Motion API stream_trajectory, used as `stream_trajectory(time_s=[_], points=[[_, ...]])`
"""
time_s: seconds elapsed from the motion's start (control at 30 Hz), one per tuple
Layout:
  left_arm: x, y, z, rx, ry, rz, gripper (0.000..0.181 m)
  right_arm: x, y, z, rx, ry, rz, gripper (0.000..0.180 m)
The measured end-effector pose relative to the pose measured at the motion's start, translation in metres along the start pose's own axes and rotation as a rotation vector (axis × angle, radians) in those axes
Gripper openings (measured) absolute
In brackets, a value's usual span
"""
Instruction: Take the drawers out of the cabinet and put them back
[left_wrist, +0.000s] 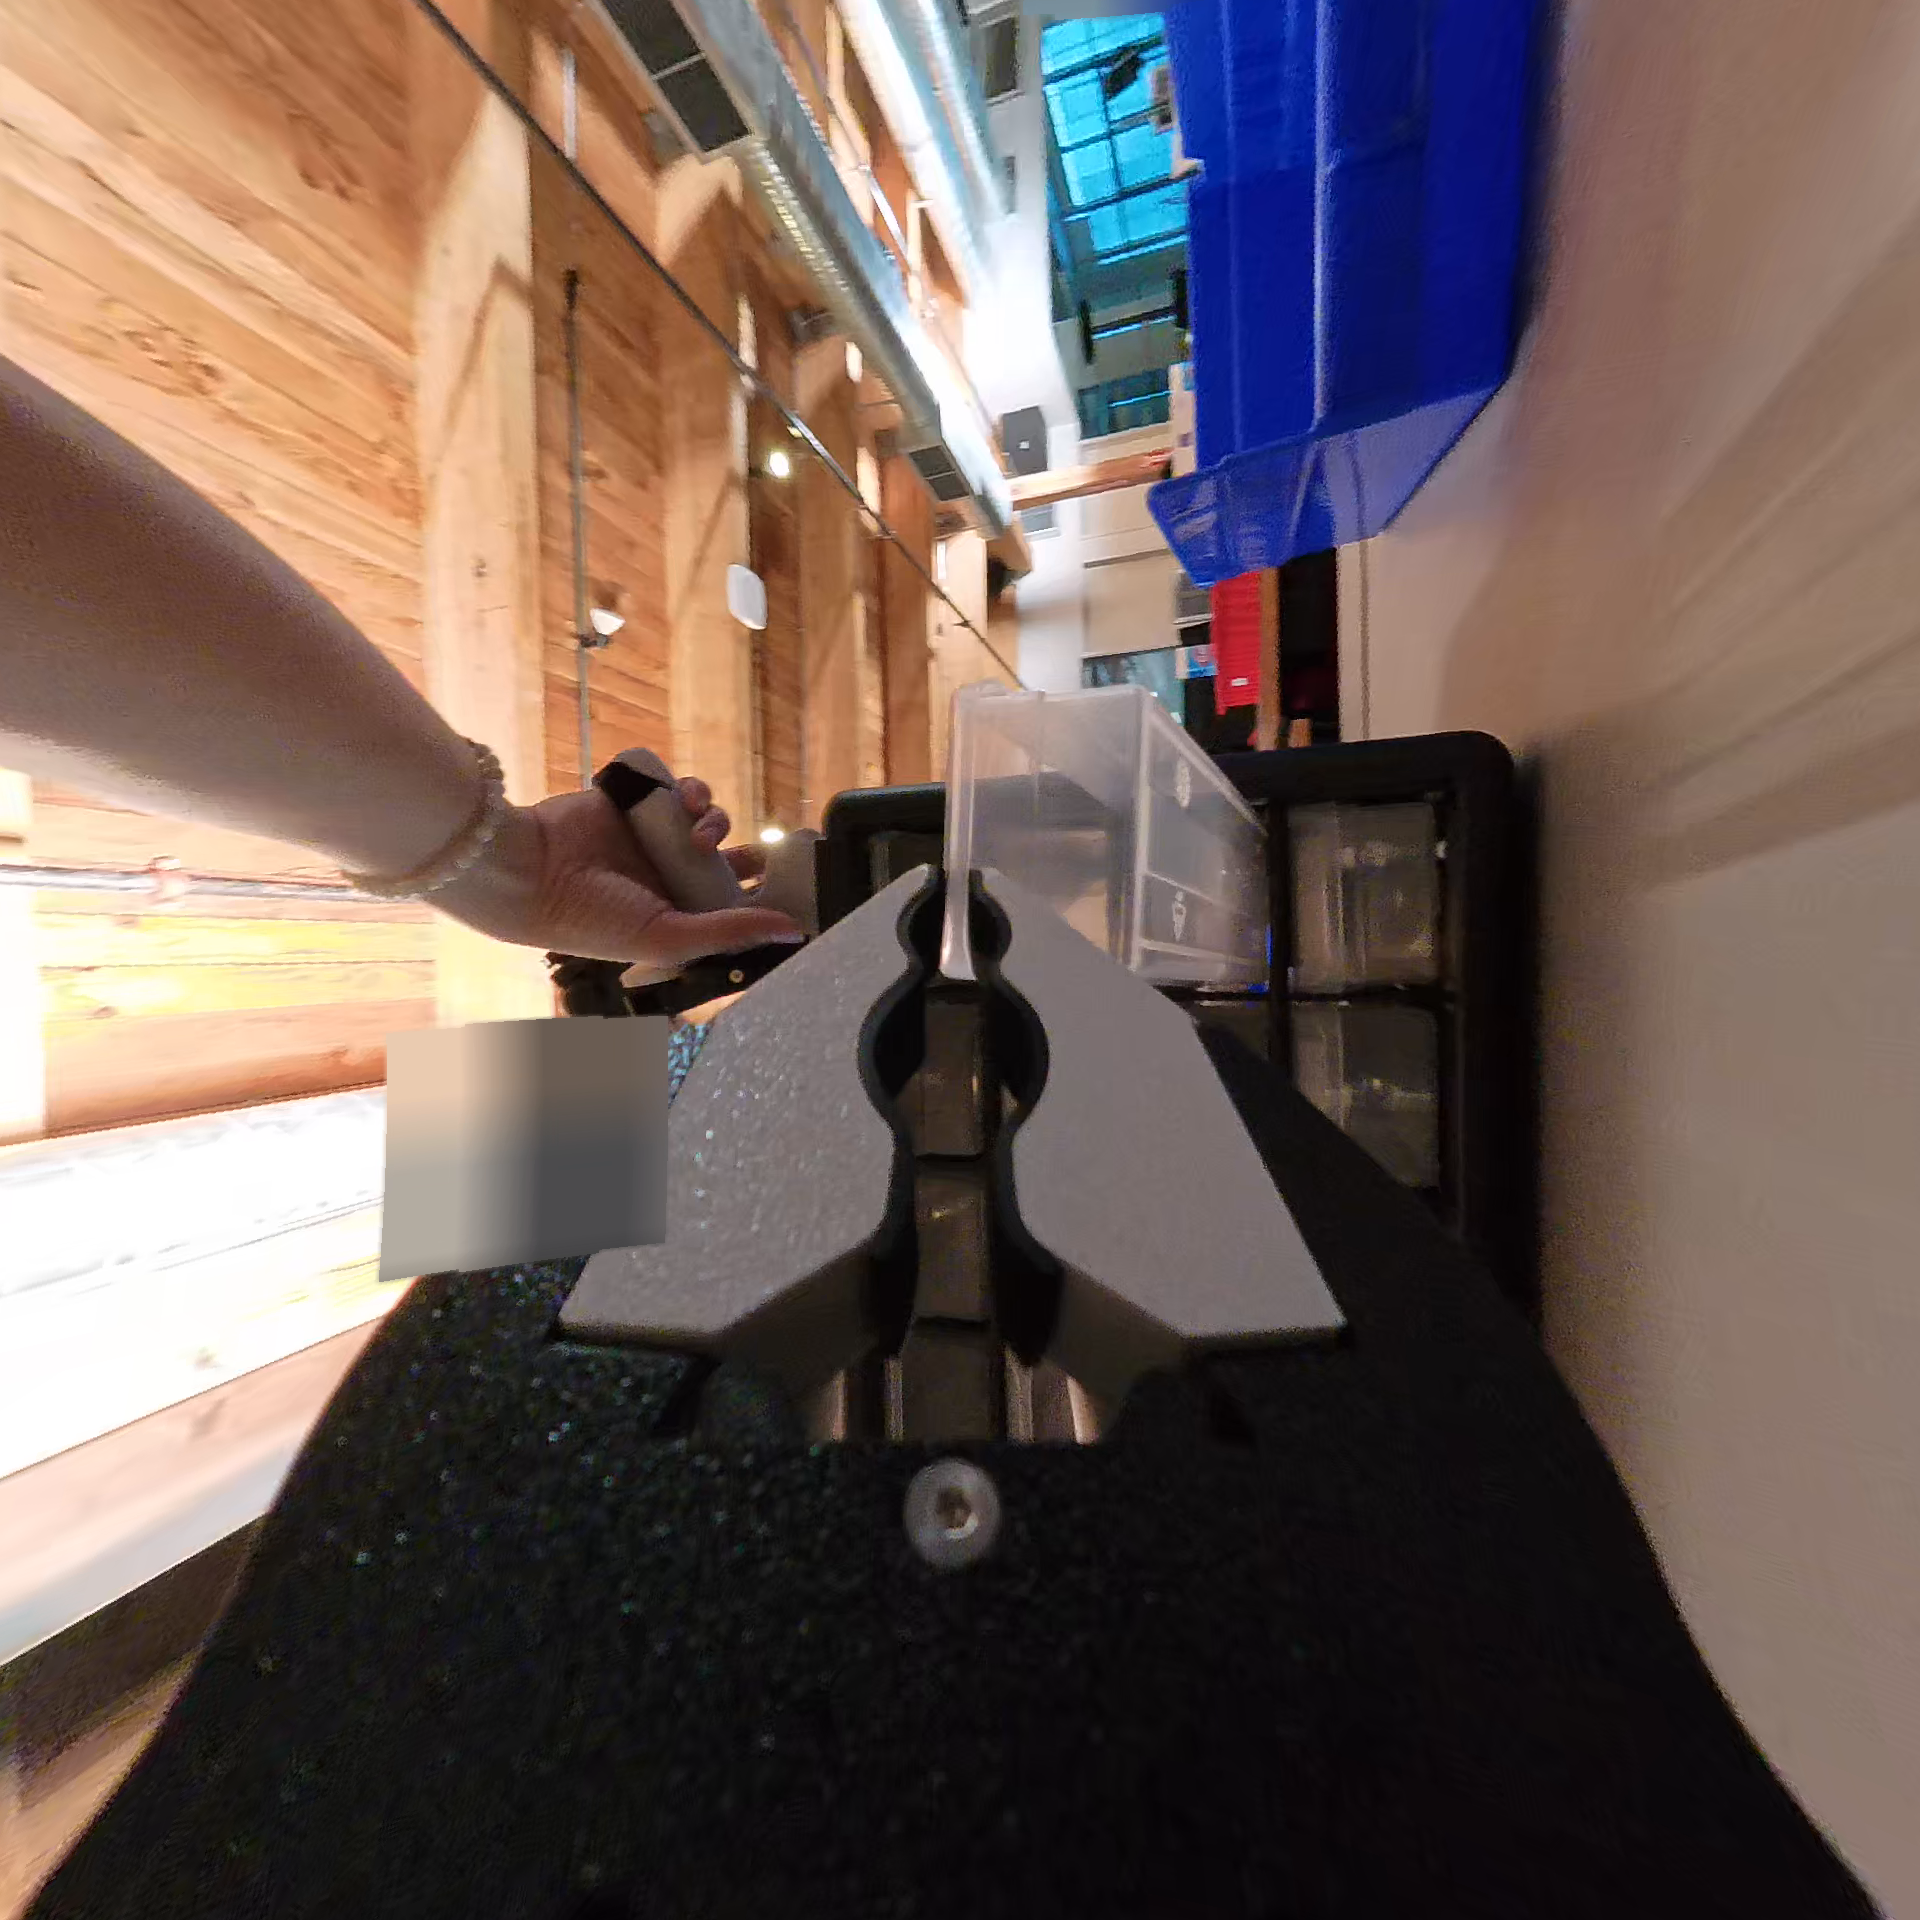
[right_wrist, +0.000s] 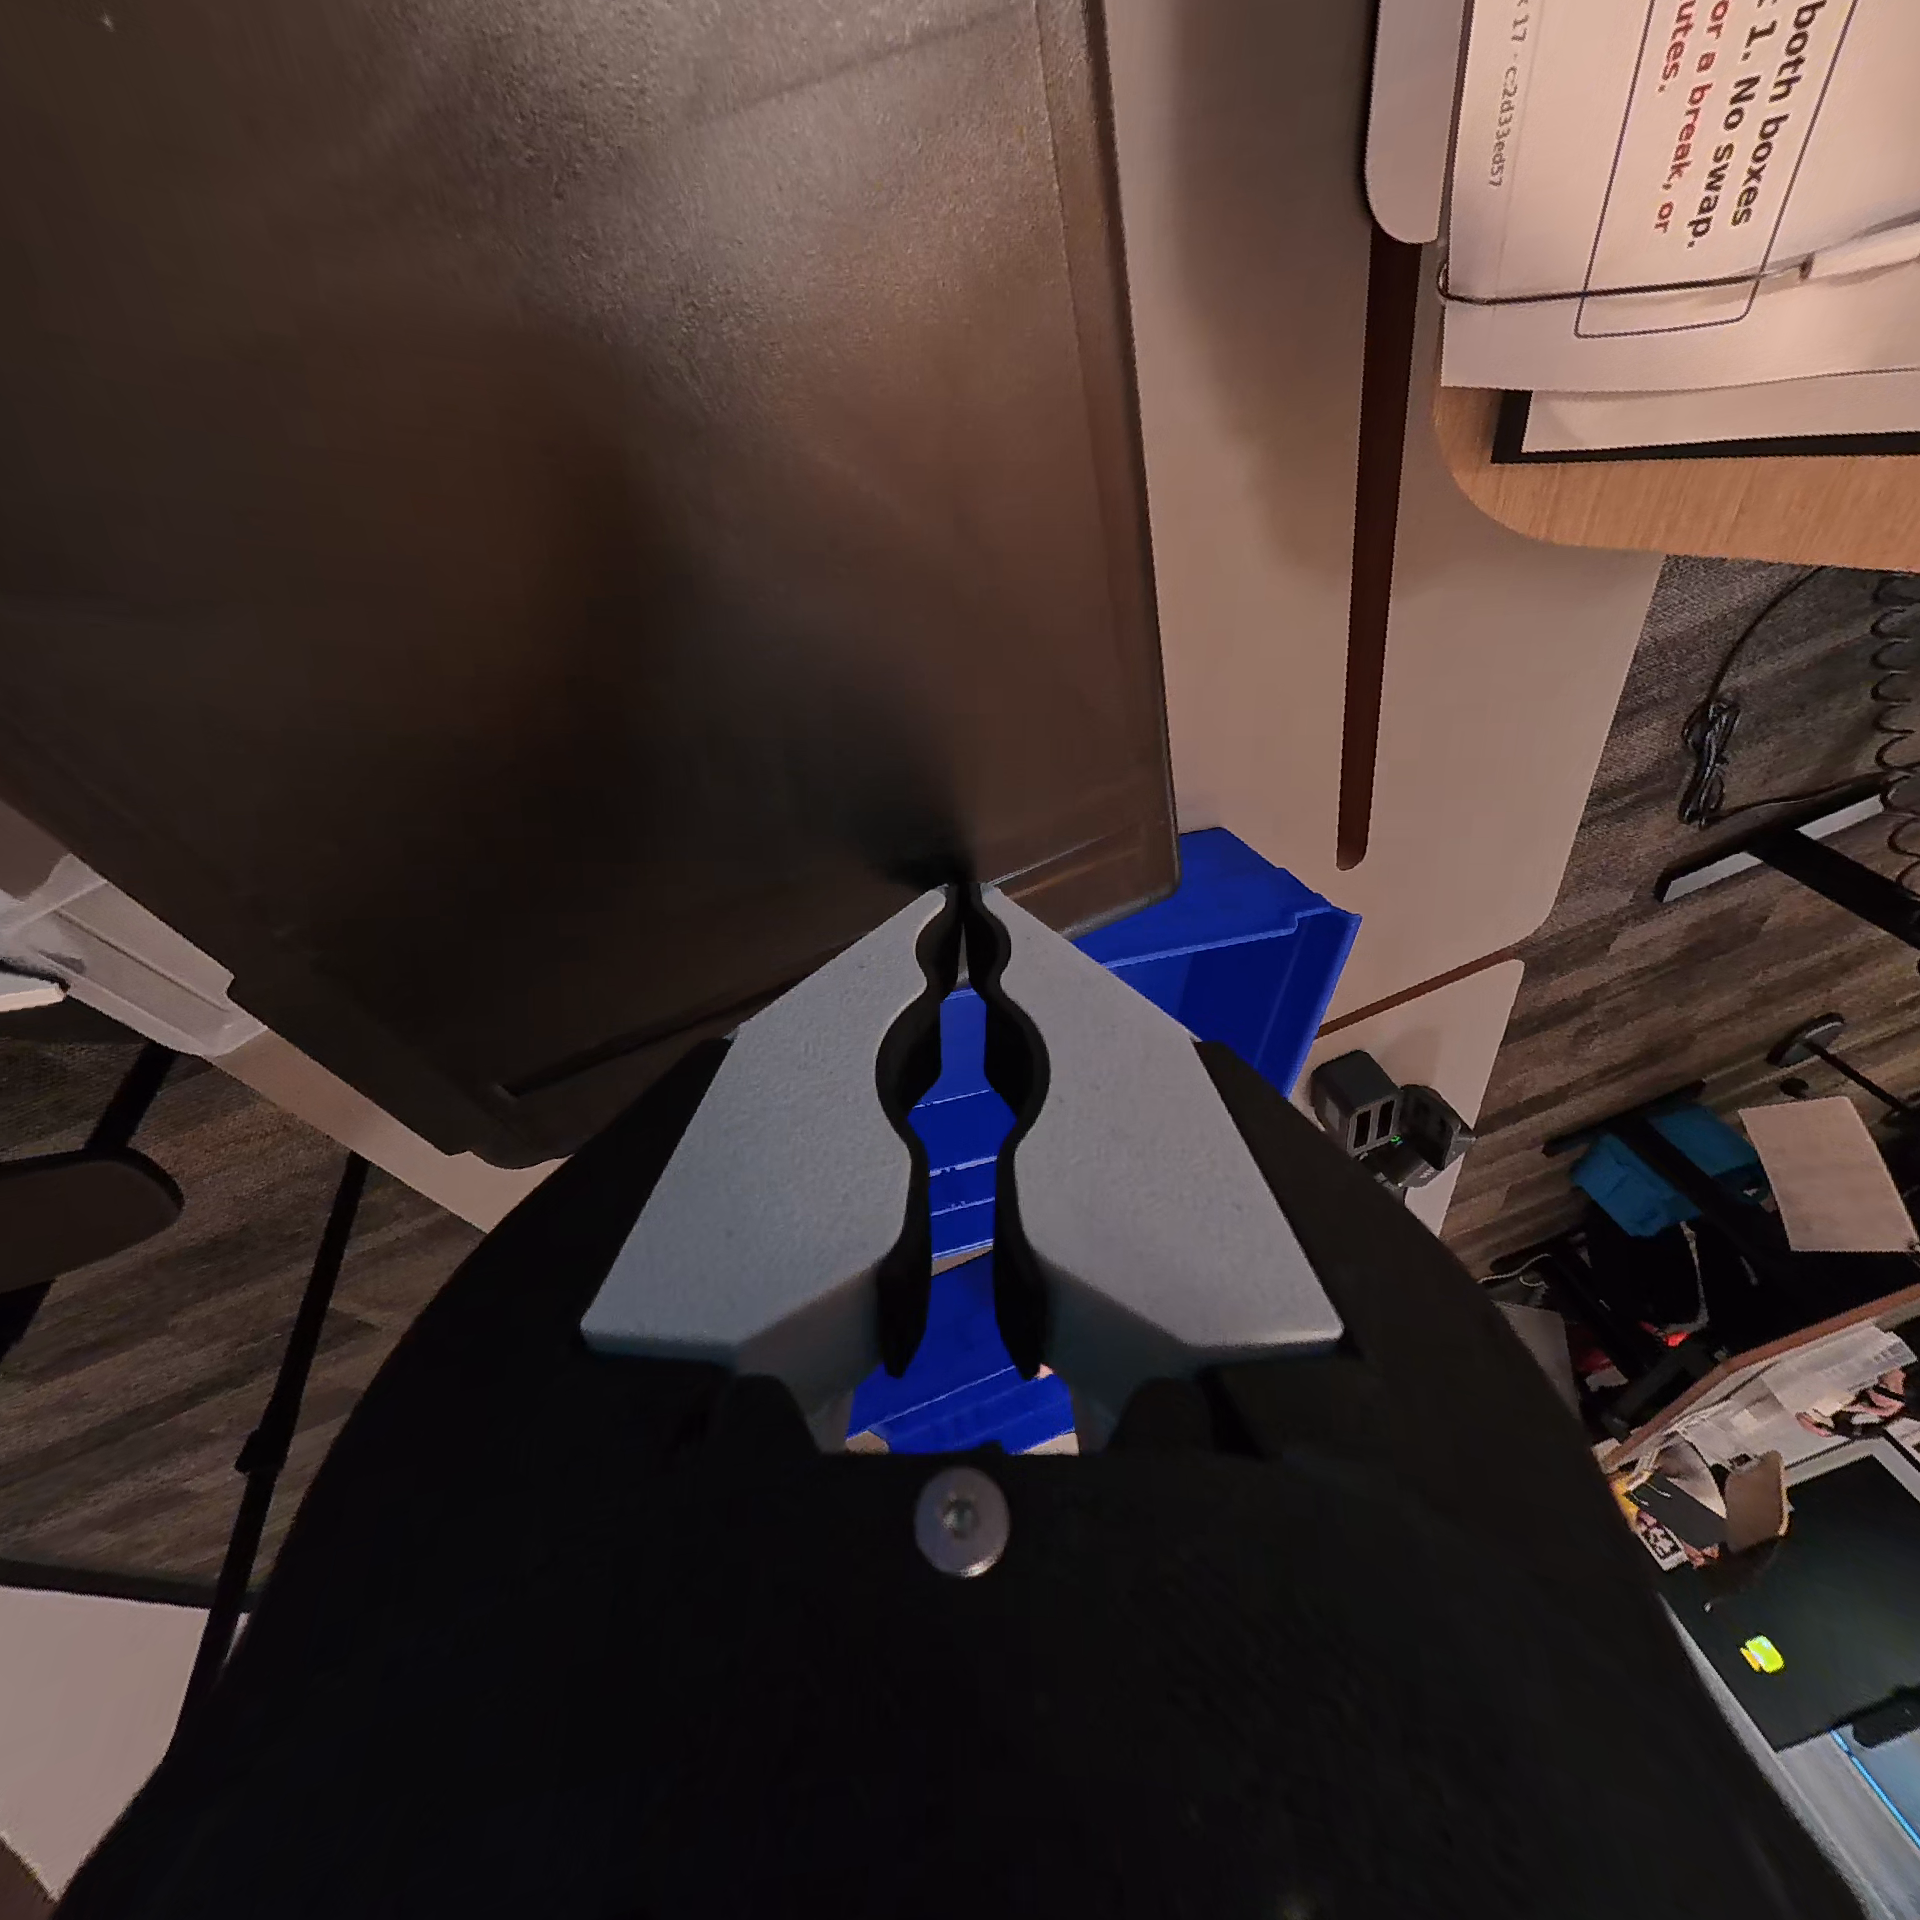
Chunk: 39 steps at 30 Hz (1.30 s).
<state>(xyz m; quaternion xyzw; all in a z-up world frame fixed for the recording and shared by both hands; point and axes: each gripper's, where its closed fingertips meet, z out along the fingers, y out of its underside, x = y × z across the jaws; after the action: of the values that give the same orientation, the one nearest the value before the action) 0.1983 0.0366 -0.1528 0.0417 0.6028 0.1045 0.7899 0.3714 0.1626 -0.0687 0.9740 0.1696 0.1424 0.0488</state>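
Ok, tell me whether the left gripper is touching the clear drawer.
Touching. The left wrist view shows the left gripper closed on the front tab of the clear drawer, which sticks out of the black cabinet.

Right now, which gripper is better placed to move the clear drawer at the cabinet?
Left. The left gripper is already shut on the clear drawer by its front tab, at the black cabinet. The right gripper is shut on the cabinet's edge, apparently steadying it.

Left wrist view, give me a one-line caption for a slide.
Left gripper pinches the front tab of a clear drawer at the black cabinet.
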Motion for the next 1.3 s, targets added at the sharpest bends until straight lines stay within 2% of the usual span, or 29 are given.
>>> stream_trajectory(time_s=[0.1, 0.23, 0.33, 1.0, 1.17, 1.3], points=[[0.005, 0.001, 0.000, -0.008, -0.045, 0.004, 0.001, 0.000, 0.000, 0.000, 0.006, 0.000, 0.002, 0.000], [0.037, 0.020, 0.006, -0.110, 0.027, 0.004, 0.004, 0.000, 0.000, 0.000, 0.013, 0.001, 0.004, 0.000], [0.039, 0.024, 0.012, -0.104, -0.018, 0.027, 0.004, 0.000, 0.000, 0.000, 0.016, -0.006, 0.006, 0.000], [0.062, 0.066, 0.080, -0.235, 0.118, 0.053, 0.005, 0.000, 0.000, 0.000, 0.031, -0.004, 0.004, 0.000], [0.063, 0.066, 0.081, -0.251, 0.157, -0.026, 0.006, 0.000, 0.000, 0.000, 0.035, -0.004, 0.007, 0.000], [0.068, 0.066, 0.075, -0.262, 0.211, -0.085, 0.023, 0.000, 0.000, 0.000, 0.029, 0.007, 0.006, 0.000]])
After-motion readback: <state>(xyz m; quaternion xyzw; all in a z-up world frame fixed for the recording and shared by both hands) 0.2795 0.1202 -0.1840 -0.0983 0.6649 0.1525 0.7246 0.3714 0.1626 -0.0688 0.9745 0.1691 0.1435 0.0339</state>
